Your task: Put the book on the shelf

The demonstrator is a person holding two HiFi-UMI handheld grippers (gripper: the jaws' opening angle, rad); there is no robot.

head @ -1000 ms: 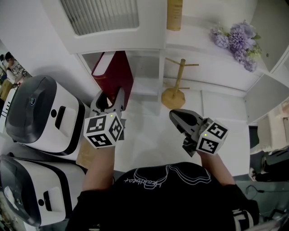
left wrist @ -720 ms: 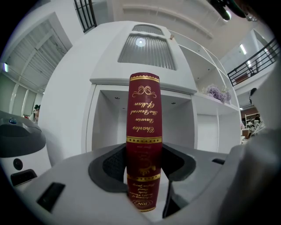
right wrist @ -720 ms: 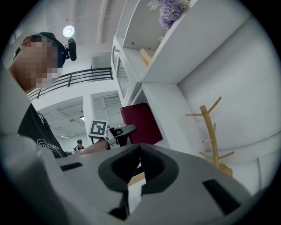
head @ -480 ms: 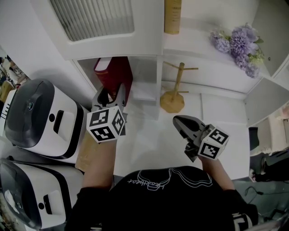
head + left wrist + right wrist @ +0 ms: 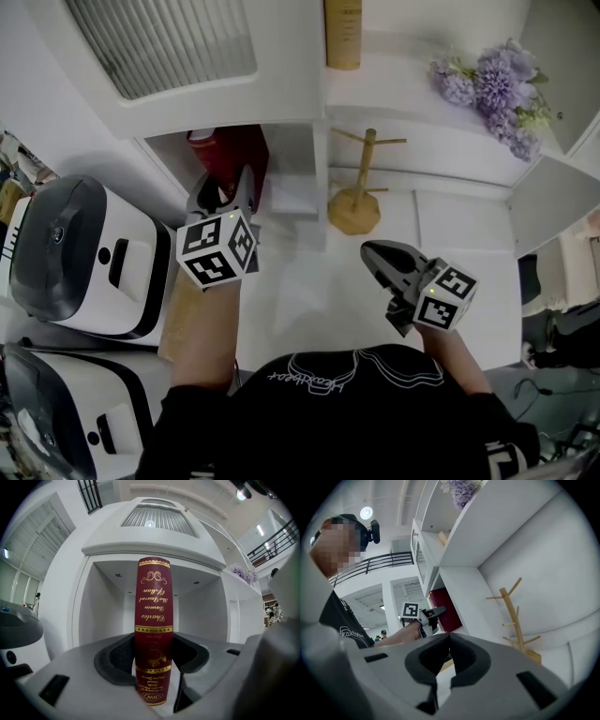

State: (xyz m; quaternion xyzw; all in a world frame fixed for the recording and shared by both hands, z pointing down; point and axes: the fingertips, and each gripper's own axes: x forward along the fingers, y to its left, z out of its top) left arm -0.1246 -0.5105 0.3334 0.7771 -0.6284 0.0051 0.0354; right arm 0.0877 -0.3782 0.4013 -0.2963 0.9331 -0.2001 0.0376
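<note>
Clamped at the spine by the left gripper [image 5: 153, 663], the book [image 5: 153, 602] stands upright, part-way inside the shelf [image 5: 154, 545] — set-down and release look left to do — while the right gripper [image 5: 447, 637], jaws together and empty, hovers outside the shelf.

In the head view the white top of the shelf [image 5: 234, 94] and the left hand-held gripper [image 5: 225, 187] cover most of the book [image 5: 234, 155], leaving only a red patch. A tan upright thing [image 5: 343, 33] is cut off by the top edge, and the lower white appliance [image 5: 75, 412] by the left and bottom edges. In the left gripper view the fine gilt print low on the spine is too small to read.
</note>
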